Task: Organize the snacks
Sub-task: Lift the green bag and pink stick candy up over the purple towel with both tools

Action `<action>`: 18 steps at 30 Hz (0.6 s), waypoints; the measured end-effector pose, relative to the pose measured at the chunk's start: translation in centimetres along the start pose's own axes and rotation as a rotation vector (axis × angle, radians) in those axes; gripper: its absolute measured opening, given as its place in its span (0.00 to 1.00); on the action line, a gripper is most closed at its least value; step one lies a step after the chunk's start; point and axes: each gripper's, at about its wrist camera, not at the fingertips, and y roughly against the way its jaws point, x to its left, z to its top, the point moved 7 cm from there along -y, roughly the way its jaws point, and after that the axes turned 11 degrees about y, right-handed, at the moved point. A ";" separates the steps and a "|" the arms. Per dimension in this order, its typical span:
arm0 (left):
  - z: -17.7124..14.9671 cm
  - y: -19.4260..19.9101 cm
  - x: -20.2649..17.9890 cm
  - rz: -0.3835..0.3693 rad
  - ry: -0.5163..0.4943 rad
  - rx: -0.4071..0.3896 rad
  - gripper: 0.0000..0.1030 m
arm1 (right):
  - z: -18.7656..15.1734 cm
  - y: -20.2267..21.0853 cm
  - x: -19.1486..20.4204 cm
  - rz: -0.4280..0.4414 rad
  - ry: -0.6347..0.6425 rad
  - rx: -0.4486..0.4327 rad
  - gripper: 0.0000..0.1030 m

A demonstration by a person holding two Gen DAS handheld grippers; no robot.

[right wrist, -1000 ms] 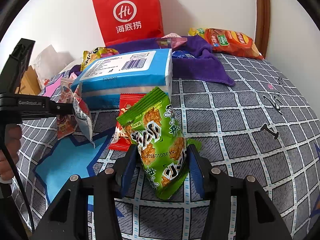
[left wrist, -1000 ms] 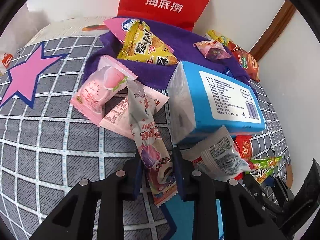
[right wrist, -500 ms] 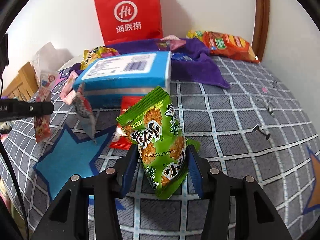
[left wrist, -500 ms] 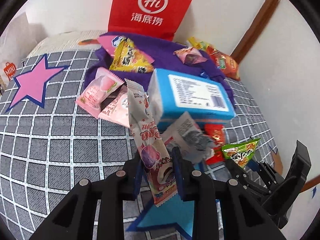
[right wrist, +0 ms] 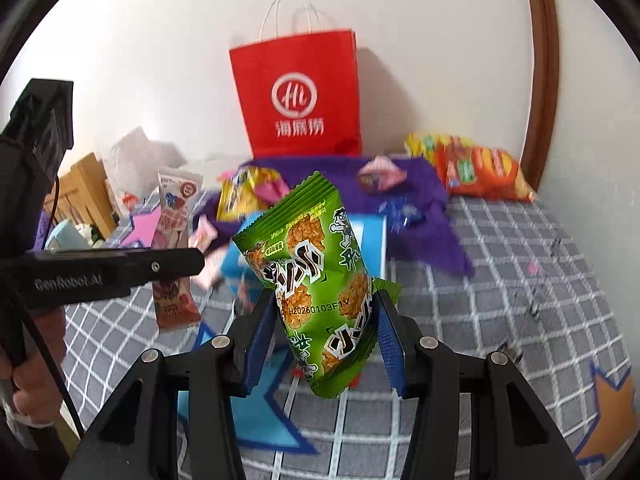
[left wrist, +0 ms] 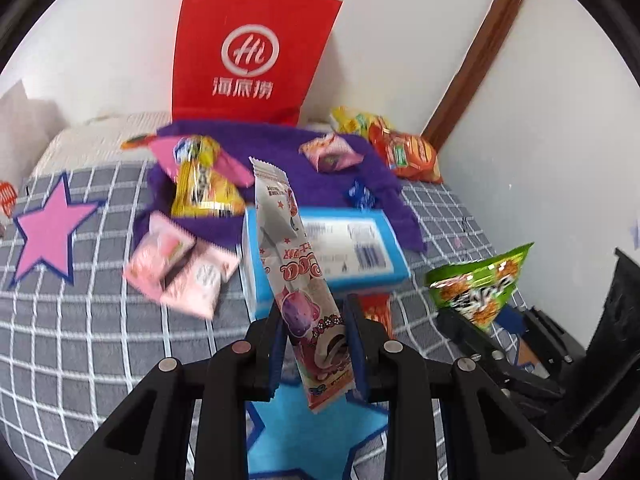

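Observation:
My left gripper is shut on a long pink-and-white cake snack pack and holds it upright above the bed. My right gripper is shut on a green crispy snack bag, also lifted. The green bag shows at the right of the left wrist view, and the pink pack at the left of the right wrist view. A red paper bag stands open at the back against the wall, also in the right wrist view.
On the grey checked bedspread lie a blue box, pink packs, a yellow bag and a small pink pack on a purple cloth, and an orange chip bag near the wall corner.
Both grippers have risen and pulled back with their packs; the bed items look farther away and the whole red bag with its handles has come into view.

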 end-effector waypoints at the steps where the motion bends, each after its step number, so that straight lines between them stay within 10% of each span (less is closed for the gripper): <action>1: 0.5 0.0 -0.1 0.005 -0.004 -0.007 0.25 | 0.7 0.1 -0.2 -0.006 0.006 -0.008 0.47; 18: 10.2 -1.4 -0.8 0.069 -0.010 -0.062 0.25 | 11.7 -2.6 -4.2 0.019 -0.040 -0.037 0.47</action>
